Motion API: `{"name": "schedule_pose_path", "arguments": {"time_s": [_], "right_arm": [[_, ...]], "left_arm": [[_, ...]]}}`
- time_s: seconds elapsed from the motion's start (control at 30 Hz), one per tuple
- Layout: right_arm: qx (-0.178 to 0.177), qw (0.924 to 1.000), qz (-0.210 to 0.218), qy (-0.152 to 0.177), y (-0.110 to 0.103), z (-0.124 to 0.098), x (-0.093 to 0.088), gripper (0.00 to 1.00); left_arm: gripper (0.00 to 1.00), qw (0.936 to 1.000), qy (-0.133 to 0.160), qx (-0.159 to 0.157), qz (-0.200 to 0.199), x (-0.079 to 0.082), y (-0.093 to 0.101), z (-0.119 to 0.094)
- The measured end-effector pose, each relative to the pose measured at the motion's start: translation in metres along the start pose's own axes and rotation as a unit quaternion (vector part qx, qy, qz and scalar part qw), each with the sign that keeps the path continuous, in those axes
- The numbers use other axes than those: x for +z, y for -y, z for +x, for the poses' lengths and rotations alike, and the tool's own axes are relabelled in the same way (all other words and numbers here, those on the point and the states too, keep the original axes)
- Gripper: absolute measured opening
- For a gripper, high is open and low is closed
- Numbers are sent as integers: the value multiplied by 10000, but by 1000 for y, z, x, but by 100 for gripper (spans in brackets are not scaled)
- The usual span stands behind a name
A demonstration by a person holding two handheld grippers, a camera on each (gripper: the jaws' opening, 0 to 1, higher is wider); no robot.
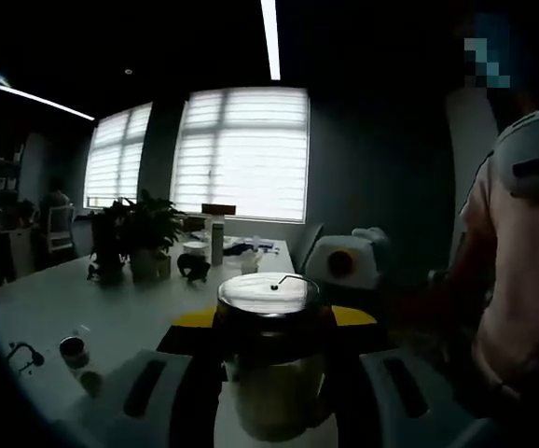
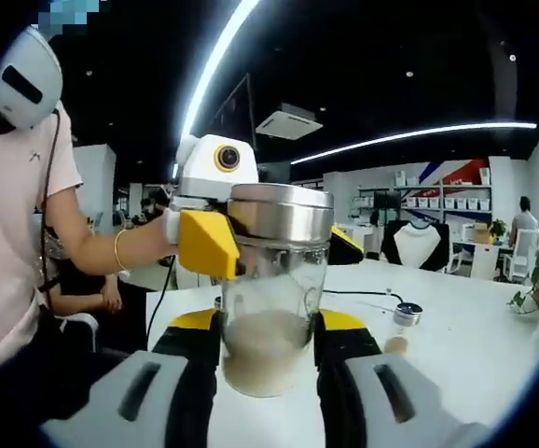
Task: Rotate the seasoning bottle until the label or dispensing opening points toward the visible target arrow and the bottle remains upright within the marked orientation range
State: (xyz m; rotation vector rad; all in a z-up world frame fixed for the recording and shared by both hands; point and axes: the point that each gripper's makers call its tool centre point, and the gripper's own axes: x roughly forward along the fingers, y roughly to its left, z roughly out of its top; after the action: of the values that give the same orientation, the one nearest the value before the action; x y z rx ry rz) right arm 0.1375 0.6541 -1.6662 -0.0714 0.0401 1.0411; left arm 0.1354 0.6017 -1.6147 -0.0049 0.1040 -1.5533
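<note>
The seasoning bottle [image 2: 269, 308] is a clear glass jar with a steel lid, upright, with pale grains filling its lower part. In the right gripper view my right gripper [image 2: 269, 322] is shut on the glass body, its black pads pressed to both sides. From the far side my left gripper [image 2: 274, 245] clamps the bottle just under the lid with its yellow tips. In the left gripper view the bottle [image 1: 271, 373] stands between the jaws of the left gripper [image 1: 274, 317], lid towards the camera. I cannot tell whether its base touches the table.
A white table [image 2: 456, 355] carries a small dark-capped jar [image 2: 407, 315] and a cable [image 1: 22, 355]. Potted plants [image 1: 148, 233] and a white bottle [image 1: 216, 238] stand at the far end. A person in a pink shirt [image 1: 521, 280] is beside the table.
</note>
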Motion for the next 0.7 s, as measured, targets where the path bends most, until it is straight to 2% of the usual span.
{"name": "schedule_pose_path", "arguments": {"time_s": [0.17,0.27,0.33,0.4,0.47,0.53,0.63,0.7], "right_arm": [[-122,9995,291,12,-1,5,7,36],[-305,9993,236,-2,0,7,10,36],[-444,9978,494,-75,2,8,10,36],[-507,9970,578,-112,3,10,12,36],[-796,9953,535,-148,12,7,10,36],[-909,9947,427,-209,15,7,9,36],[-1053,9930,486,-234,17,7,7,36],[-1276,9903,482,-277,20,5,6,36]], "left_arm": [[45,9999,107,60,15,7,-2,-2],[45,9997,113,108,202,11,-1,-3],[45,9996,112,167,215,13,-2,-3],[45,9995,132,240,178,14,-5,-4],[44,9977,94,620,252,15,-15,-4],[44,9972,30,681,297,13,-14,-3],[43,9961,7,808,352,12,-15,-2],[43,9952,16,915,350,12,-17,-2]]}}
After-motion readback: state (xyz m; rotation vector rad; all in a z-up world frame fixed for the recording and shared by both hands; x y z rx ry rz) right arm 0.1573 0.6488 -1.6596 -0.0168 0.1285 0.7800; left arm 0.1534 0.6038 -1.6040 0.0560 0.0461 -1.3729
